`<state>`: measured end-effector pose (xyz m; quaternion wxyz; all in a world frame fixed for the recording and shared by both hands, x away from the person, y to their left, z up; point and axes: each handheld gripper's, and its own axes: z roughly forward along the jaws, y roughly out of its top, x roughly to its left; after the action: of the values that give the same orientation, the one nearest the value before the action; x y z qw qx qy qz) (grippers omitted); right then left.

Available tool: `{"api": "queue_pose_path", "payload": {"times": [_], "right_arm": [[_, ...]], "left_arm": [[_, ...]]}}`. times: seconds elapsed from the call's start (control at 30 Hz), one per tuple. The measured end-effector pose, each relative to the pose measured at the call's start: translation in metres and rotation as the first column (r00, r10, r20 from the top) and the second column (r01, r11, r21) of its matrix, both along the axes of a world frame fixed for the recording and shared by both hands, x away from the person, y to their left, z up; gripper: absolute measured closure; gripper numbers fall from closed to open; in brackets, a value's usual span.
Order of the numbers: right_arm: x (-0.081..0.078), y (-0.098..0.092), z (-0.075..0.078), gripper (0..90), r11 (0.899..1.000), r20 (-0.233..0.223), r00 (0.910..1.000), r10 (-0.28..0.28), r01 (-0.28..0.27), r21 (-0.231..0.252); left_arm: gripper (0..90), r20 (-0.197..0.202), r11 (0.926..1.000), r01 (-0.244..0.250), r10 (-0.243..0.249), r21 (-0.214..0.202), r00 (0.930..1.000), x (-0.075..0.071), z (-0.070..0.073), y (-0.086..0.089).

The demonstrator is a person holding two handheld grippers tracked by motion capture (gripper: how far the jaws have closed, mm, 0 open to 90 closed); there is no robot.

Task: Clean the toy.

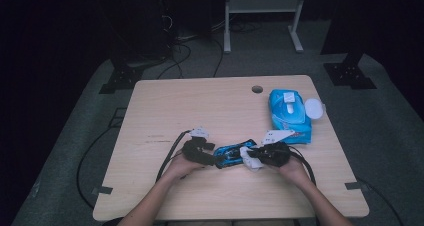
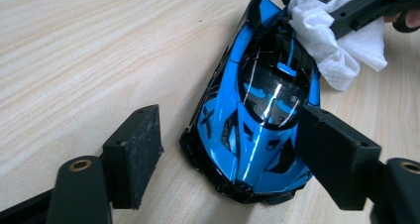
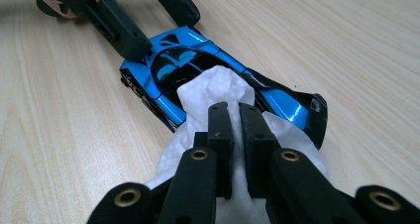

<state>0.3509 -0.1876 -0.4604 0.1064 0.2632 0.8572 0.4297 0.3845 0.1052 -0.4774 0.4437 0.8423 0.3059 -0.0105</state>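
Note:
A blue and black toy car (image 1: 230, 155) lies on the wooden table (image 1: 200, 106) near its front edge, between my two grippers. My left gripper (image 2: 233, 144) stands open around the car's nose (image 2: 257, 120): the right pad (image 2: 337, 154) lies against the car's side, while the left pad (image 2: 133, 154) is a little apart from it. My right gripper (image 3: 236, 115) is shut on a crumpled white wipe (image 3: 213, 90), which rests on the car's roof and rear (image 3: 173, 60). In the right gripper view, the left gripper (image 3: 148, 21) sits at the car's far end.
A blue pack of wet wipes (image 1: 289, 113) with its white lid (image 1: 314, 108) flipped open lies at the right of the table, behind my right hand. A cable hole (image 1: 257, 89) sits near the far edge. Cables trail from both grippers.

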Motion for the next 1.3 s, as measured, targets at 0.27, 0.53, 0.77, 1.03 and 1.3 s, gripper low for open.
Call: {"api": "queue_pose_path", "payload": {"times": [0.27,0.53,0.77,1.03,1.3], "right_arm": [[-0.007,-0.001,-0.003,84.8,1.000,0.047,0.9989,0.001,-0.001,0.001],[-0.013,-0.003,-0.005,85.2,1.000,0.081,0.9967,-0.001,0.000,0.010],[-0.017,-0.005,-0.006,85.1,1.000,0.091,0.9958,0.002,-0.003,0.012],[-0.019,-0.006,-0.007,85.2,1.000,0.091,0.9958,0.002,-0.004,0.019],[-0.020,-0.008,-0.008,85.2,0.999,0.083,0.9965,0.002,-0.005,0.033]], "left_arm": [[36.0,-0.036,0.9990,0.021,-0.023,-0.039,0.9991,-0.001,-0.004,0.001],[37.9,0.016,0.9985,0.052,-0.051,-0.019,0.9985,-0.005,-0.002,0.000],[43.8,0.227,0.9943,0.069,-0.086,0.082,0.9701,-0.028,0.006,-0.009],[34.9,0.164,0.9953,0.043,-0.056,0.087,0.9849,-0.024,0.006,-0.006],[32.0,-0.039,0.9991,0.026,-0.028,-0.033,0.9989,-0.012,0.002,-0.007]]}}
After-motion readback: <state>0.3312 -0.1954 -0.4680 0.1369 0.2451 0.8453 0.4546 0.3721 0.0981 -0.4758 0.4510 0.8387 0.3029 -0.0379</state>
